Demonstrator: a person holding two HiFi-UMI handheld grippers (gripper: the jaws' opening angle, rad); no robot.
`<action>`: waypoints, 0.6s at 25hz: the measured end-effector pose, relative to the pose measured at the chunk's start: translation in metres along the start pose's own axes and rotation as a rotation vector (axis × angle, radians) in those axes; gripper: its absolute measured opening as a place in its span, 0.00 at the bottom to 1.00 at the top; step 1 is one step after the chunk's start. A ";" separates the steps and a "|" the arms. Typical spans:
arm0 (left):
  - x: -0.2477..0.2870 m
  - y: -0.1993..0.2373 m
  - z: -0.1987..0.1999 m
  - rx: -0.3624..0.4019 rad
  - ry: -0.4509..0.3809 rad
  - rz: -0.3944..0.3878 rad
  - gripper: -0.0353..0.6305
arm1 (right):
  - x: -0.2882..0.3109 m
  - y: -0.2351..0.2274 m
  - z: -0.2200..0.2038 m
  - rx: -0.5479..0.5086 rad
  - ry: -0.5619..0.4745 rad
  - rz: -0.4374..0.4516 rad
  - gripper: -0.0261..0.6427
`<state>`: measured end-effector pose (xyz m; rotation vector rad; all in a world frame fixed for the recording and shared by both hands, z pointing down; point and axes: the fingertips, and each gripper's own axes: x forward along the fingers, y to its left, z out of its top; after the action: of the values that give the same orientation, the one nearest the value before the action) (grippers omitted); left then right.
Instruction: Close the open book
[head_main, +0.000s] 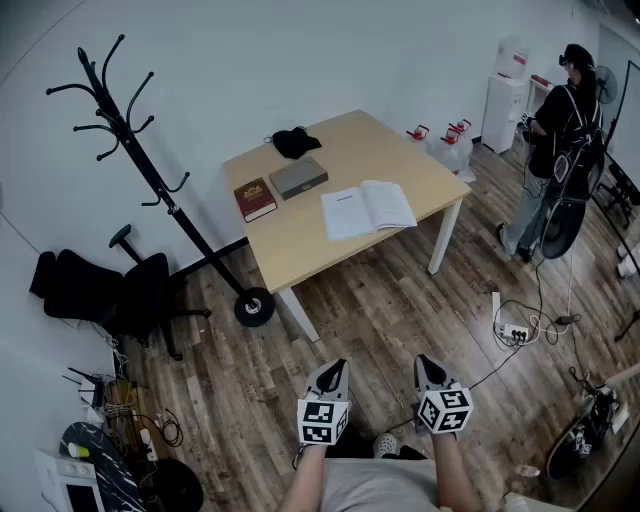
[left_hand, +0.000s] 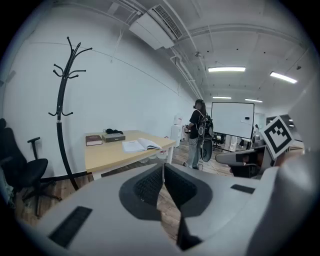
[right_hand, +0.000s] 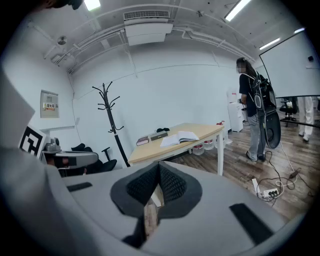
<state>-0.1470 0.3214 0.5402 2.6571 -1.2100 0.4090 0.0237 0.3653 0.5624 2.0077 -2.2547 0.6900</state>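
Pale grey top (head_main: 380, 492), forearms uncovered. Left tongs (head_main: 339, 368) and right tongs (head_main: 424, 363): light grey wedge-shaped shells with dark ribbed pads (left_hand: 149, 186), each carrying a white cube (head_main: 322, 421) printed with black square markers.

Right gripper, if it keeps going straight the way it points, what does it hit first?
Bare wooden floor lies ahead of the right gripper. Angled slightly down toward the table, it would likely meet the floor first, or else the table's near edge; depth is unclear.
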 end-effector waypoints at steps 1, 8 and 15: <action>-0.001 -0.002 0.001 0.001 -0.003 0.001 0.10 | -0.002 0.001 0.000 -0.001 -0.001 0.003 0.05; -0.007 -0.017 0.004 0.018 -0.003 -0.004 0.09 | -0.013 0.000 -0.003 0.013 0.000 0.016 0.05; -0.009 -0.016 0.005 0.006 -0.004 0.008 0.09 | -0.017 0.001 0.000 0.006 -0.013 0.027 0.05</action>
<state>-0.1392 0.3365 0.5316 2.6597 -1.2231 0.4098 0.0257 0.3811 0.5572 1.9934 -2.2943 0.6888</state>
